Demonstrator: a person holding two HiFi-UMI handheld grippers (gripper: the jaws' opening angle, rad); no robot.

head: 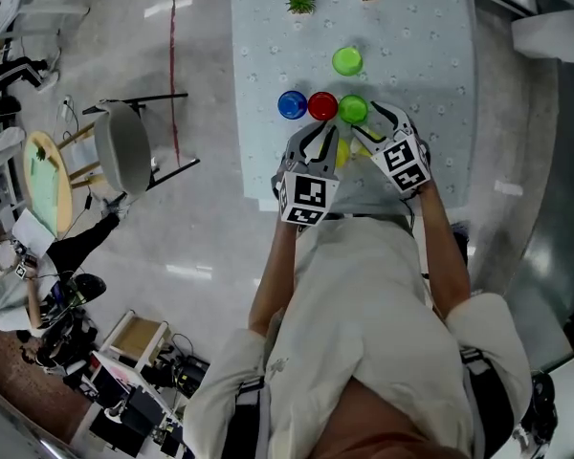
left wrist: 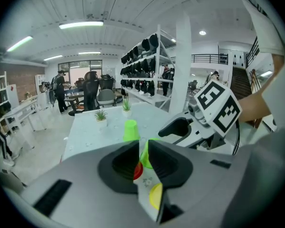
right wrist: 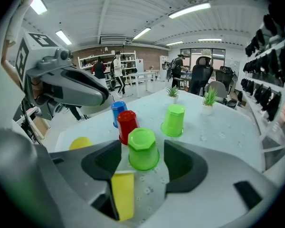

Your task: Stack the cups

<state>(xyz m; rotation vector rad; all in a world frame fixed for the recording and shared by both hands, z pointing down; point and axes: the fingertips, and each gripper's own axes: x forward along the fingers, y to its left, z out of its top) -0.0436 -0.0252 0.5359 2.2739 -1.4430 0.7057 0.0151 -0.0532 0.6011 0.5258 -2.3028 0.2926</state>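
Cups stand upside down on the table (head: 440, 55), and none is stacked yet. Blue cup (head: 292, 104), red cup (head: 322, 106) and near green cup (right wrist: 141, 144) make a short row at the front. The far green cup (head: 346, 61) stands alone behind them, toward the two potted plants (head: 300, 1).

The right gripper (right wrist: 142, 161) points down at the row with its jaws spread wide. The near green cup stands between them, but a gap shows on each side, so nothing is grasped. I judge that the jaws are placed around this cup because it is the closest one and the easiest to take first.

A yellow cup (right wrist: 123, 194) is just under the right gripper, near the table edge. It seems to lie on its side, but I cannot tell this surely. A second yellow cup (right wrist: 80, 143) shows further left.

The left gripper (left wrist: 141, 148) is clenched and holds nothing. It hovers just beside the right one, probably only waiting so that it does not disturb the row.

If the green cup is taken, a gentle squeeze is needed, because such thin cups deform easily.
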